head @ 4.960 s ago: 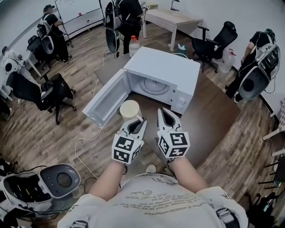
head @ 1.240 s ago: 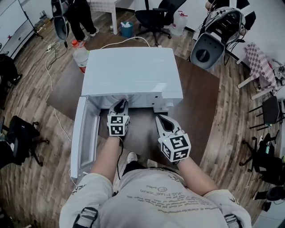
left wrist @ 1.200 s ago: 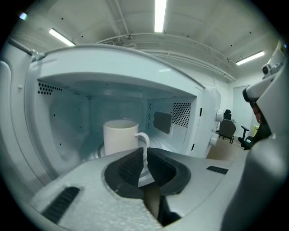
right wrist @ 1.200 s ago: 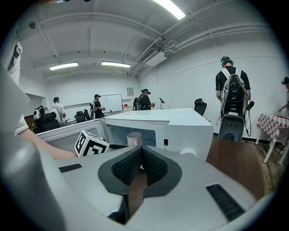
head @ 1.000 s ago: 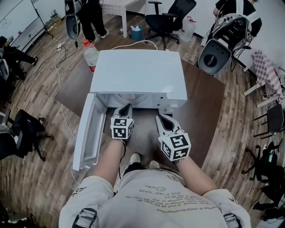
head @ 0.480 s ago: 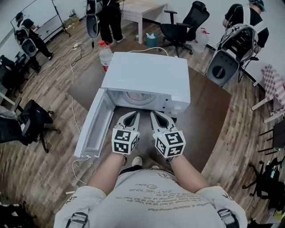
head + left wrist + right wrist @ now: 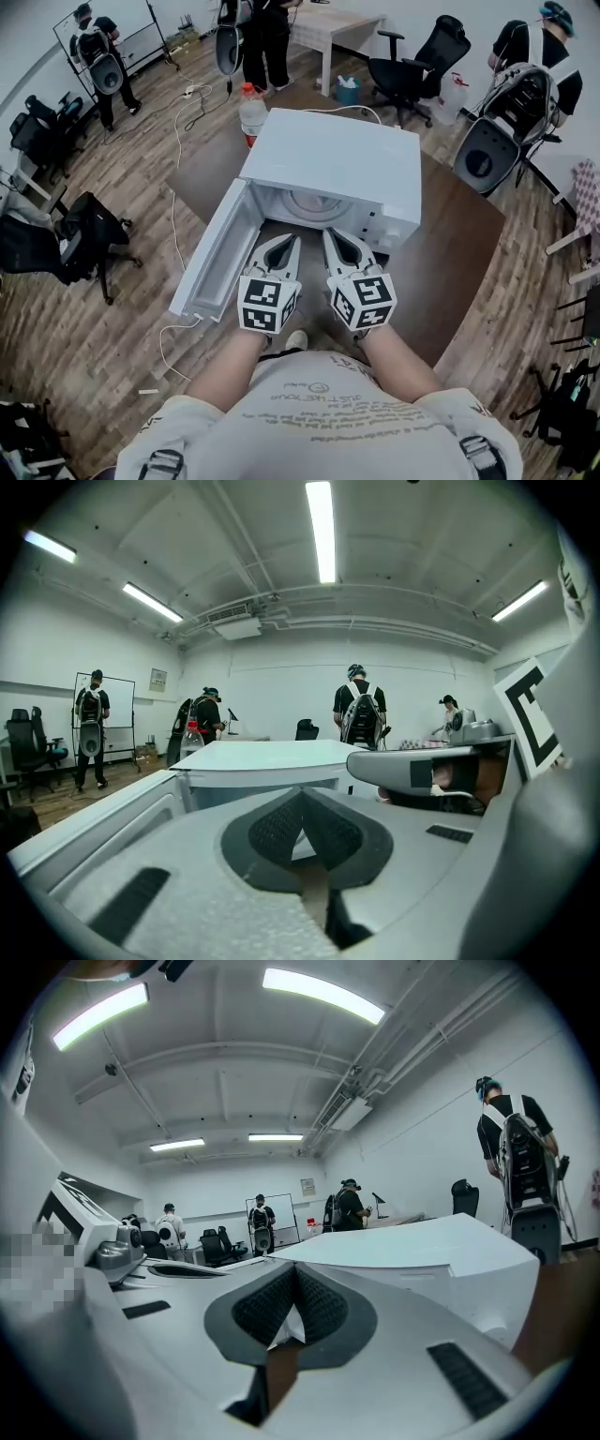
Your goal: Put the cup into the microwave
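White microwave [image 7: 328,164] open, cup apparently delivered.
Drawn back to the near side of its mouth, left gripper [image 7: 285,243] and right gripper [image 7: 335,235] both pinched shut, empty; cup out of sight, presumably inside, leaving only the door [image 7: 211,253].

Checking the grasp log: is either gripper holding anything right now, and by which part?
Nothing is held. The left gripper and right gripper both have their jaws together with nothing between them, before the open microwave.
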### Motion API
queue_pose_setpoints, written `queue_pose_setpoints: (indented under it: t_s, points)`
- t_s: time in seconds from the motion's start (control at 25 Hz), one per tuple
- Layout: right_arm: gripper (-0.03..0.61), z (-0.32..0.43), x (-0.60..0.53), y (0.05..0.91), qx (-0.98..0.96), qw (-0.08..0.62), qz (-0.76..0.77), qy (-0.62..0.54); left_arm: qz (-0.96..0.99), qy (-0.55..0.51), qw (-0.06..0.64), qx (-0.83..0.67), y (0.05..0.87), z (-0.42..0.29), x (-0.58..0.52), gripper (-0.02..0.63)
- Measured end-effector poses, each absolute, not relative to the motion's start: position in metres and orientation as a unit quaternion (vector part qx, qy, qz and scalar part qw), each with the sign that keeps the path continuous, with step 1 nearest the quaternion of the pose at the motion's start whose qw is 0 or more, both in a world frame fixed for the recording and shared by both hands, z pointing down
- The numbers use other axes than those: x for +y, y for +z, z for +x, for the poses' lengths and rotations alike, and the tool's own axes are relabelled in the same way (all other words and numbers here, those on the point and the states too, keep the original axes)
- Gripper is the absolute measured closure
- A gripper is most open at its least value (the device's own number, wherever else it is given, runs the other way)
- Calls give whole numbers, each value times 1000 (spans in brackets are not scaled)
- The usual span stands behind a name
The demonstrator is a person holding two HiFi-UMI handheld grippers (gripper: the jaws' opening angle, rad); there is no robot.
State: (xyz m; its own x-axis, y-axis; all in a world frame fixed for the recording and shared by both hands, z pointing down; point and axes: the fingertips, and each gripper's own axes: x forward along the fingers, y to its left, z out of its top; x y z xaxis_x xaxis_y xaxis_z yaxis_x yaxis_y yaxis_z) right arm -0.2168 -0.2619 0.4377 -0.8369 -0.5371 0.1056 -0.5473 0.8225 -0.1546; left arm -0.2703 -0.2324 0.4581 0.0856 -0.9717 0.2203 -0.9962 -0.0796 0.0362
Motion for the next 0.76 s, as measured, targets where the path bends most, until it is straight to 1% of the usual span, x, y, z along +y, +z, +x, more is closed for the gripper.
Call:
queue_pose_setpoints:
  t_s: [0.76]
  points:
    - [565,-225,-258,443,-953,45,285,89,723,62,100,-680,463,-286,-226,600]
